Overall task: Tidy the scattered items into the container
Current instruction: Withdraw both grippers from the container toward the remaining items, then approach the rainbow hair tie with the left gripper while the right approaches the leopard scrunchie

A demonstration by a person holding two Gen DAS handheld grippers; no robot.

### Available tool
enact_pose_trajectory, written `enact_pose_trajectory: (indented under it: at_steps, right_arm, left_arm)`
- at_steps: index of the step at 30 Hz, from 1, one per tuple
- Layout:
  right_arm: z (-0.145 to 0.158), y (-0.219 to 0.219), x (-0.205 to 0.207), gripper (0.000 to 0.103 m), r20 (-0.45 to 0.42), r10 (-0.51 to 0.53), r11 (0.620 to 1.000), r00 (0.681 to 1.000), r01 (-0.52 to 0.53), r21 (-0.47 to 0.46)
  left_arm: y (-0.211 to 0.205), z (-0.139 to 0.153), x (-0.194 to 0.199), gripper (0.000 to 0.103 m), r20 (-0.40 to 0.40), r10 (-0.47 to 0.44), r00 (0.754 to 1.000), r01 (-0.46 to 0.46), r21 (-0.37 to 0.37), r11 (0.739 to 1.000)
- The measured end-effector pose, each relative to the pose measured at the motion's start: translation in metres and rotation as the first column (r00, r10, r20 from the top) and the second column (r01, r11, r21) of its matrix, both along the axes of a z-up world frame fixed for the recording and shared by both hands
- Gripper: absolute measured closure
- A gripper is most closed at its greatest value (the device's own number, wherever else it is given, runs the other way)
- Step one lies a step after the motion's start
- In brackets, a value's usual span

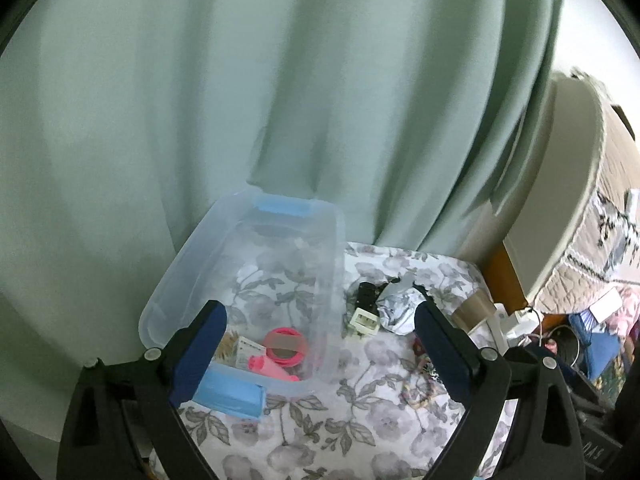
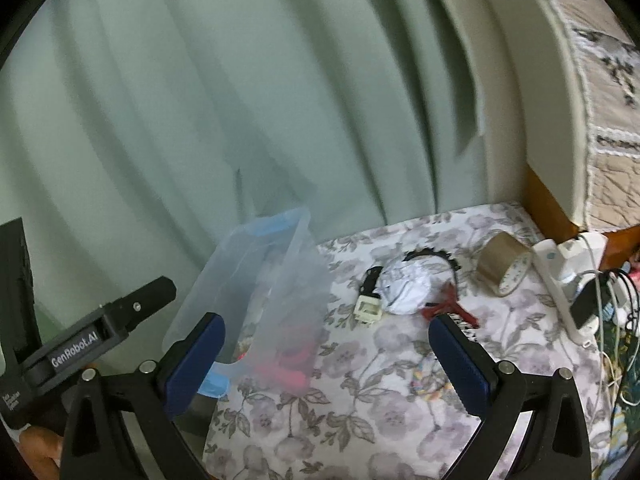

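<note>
- Both pairs of tongs, left [image 1: 320, 320] and right [image 2: 326, 332], stand wide apart with nothing between them, poised above the flowered desk [image 2: 360, 412].
- Items already lie in the clear bin [image 1: 332, 248] on the desk's left: a pink ring [image 1: 285, 347], a pink tube and a small box.
- Outside it lie a watch [image 2: 370, 300], a crumpled paper ball [image 2: 404, 288], a black toothed hairband [image 2: 436, 256], a roll of tape [image 2: 504, 270] and a red-handled tool [image 2: 448, 306].
- Judged step: between drops, choosing the next pick.
- Next move likely calls for lowering one pair of tongs around the watch or paper, nearest the bin.
</note>
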State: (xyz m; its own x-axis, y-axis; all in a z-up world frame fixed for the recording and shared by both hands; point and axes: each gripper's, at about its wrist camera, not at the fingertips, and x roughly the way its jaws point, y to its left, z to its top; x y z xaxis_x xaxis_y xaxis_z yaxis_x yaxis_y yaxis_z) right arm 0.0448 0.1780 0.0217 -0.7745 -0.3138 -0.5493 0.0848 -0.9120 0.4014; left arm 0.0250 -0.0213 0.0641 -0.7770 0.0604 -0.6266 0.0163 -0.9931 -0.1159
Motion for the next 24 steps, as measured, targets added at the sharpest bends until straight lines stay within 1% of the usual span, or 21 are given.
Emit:
enact_pose_trajectory:
  at_steps: [7,9,11,19,24]
  right_arm:
    - [0.007,0.039,0.019,0.0,-0.053,-0.07,0.997,0.996,0.068,-0.037]
    - [0.008,0.048,0.024,0.0,-0.064,-0.085,0.996,0.994,0.082,-0.041]
    - [0.009,0.057,0.028,0.0,-0.07,-0.104,0.994,0.992,0.101,-0.039]
    - [0.005,0.087,0.04,0.0,-0.086,-0.149,0.988,0.985,0.146,-0.042]
    - [-0.001,0.1,0.043,0.0,-0.1,-0.172,0.985,0.98,0.168,-0.05]
  left_arm:
    - [0.035,0.007,0.008,0.007,-0.036,-0.041,0.999,0.04,-0.038,0.999]
    - [0.046,0.008,0.01,0.0,-0.041,-0.055,0.998,0.053,-0.042,0.998]
    - [0.055,0.008,0.012,0.0,-0.044,-0.066,0.997,0.064,-0.039,0.997]
    - [0.091,0.001,0.014,0.0,-0.015,-0.113,0.994,0.112,-0.052,0.992]
    - [0.11,-0.006,0.014,0.0,0.001,-0.14,0.99,0.14,-0.075,0.987]
